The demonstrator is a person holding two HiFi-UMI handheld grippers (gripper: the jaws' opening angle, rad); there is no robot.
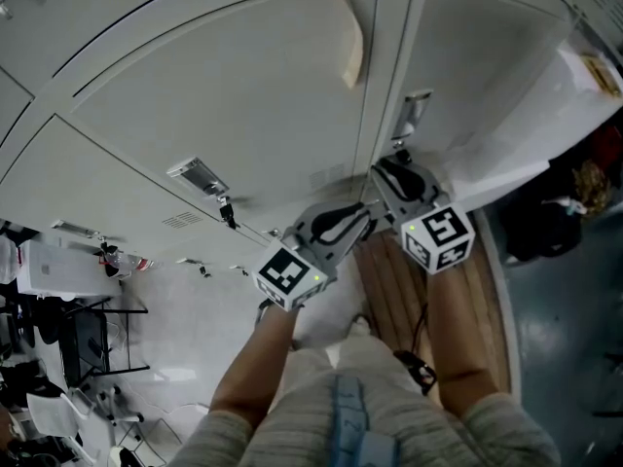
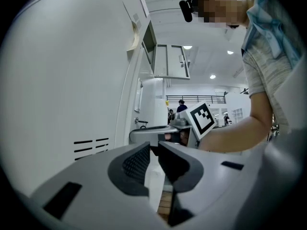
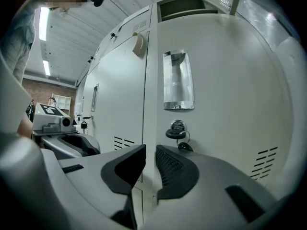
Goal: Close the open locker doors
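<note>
A bank of white lockers fills the views. My right gripper (image 3: 150, 152) (image 1: 386, 166) points at the seam beside a door (image 3: 230, 104) that has a chrome recessed handle (image 3: 178, 80) and a key in its lock (image 3: 176, 131). Its jaws stand almost together with nothing between them. My left gripper (image 2: 154, 150) (image 1: 367, 210) is just left of it, alongside the neighbouring door (image 2: 62, 90), jaws likewise nearly together and empty. High up, one compartment (image 3: 184, 6) stands open, its door (image 2: 171, 61) swung outward.
A beige tag (image 1: 348, 47) hangs on the left door's edge. A wooden bench (image 1: 394, 290) lies below my arms. Another padlocked handle (image 1: 200, 176) sits further left, with chairs and desks (image 1: 68, 339) beyond. A white panel (image 1: 545, 125) juts out at the right.
</note>
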